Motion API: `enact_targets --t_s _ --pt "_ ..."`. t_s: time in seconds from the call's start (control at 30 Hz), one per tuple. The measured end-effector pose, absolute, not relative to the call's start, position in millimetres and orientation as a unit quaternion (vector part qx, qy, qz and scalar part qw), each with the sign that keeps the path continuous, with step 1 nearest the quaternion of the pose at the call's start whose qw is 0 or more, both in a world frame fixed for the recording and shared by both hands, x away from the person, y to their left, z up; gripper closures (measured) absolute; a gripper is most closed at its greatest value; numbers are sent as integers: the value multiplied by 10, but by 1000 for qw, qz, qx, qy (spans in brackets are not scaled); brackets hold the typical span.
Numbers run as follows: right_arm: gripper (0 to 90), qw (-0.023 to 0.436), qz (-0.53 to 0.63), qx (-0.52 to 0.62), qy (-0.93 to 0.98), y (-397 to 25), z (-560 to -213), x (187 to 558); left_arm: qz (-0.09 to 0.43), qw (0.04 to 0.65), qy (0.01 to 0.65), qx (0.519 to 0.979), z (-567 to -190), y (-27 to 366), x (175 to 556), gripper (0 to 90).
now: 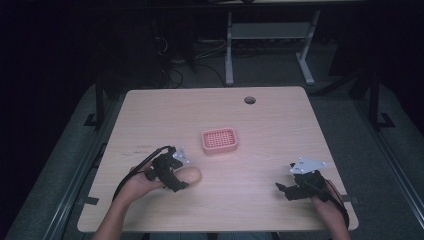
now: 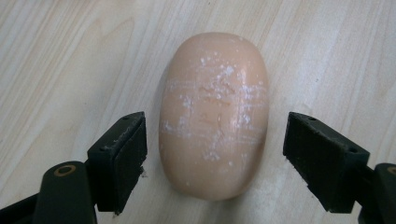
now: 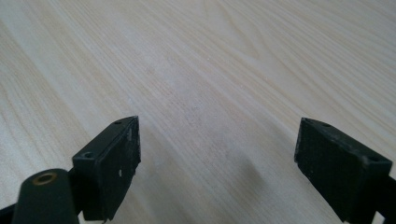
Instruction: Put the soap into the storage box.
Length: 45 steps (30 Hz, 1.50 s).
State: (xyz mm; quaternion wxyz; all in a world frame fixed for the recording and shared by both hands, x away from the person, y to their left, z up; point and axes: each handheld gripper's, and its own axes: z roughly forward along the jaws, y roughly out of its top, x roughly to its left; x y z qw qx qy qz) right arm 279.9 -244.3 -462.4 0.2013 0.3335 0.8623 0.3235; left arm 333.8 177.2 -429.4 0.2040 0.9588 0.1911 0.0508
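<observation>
1. A light wooden bench (image 1: 270,125) with rounded corners lies under the high view; a small round hole (image 1: 249,100) sits near its far edge, right of centre.
2. A pink perforated tray (image 1: 219,140) rests near the middle of the bench, with bare wood open on all sides of it.
3. The person's left hand (image 1: 137,184) holds the left gripper (image 1: 176,177) over the near-left part of the bench, pointing right toward a peach-coloured oval soap bar (image 1: 190,175) lying flat on the wood, near of the tray and apart from it.
4. In the left gripper view the soap bar (image 2: 214,114), streaked with white scuffs, lies between the two black jaws; both jaws stand wide apart, with a gap of bare wood on each side, touching nothing.
5. The right gripper (image 1: 287,190) is held low over the near-right part of the bench, close to the right edge, pointing left.
6. In the right gripper view its jaws are spread wide over bare wood grain, holding nothing.
7. A broad stretch of clear bench separates the two grippers.
8. Beyond the far edge, a white frame (image 1: 270,35) and dark cables (image 1: 172,65) stand on the floor.
</observation>
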Motion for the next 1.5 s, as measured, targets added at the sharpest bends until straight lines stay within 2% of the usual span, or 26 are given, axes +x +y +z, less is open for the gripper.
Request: enact_targets --t_s 0.77,0.93,1.5 --pt "138 201 323 331 863 -2442 -4627 2805 28 178 179 967 -4394 1604 3450 244" --pt "138 199 326 333 862 -2443 -4626 2804 28 175 178 968 -4417 1581 3463 284" --pt "138 201 327 333 861 -2463 -4628 2813 22 175 180 968 -4422 1581 3498 320"
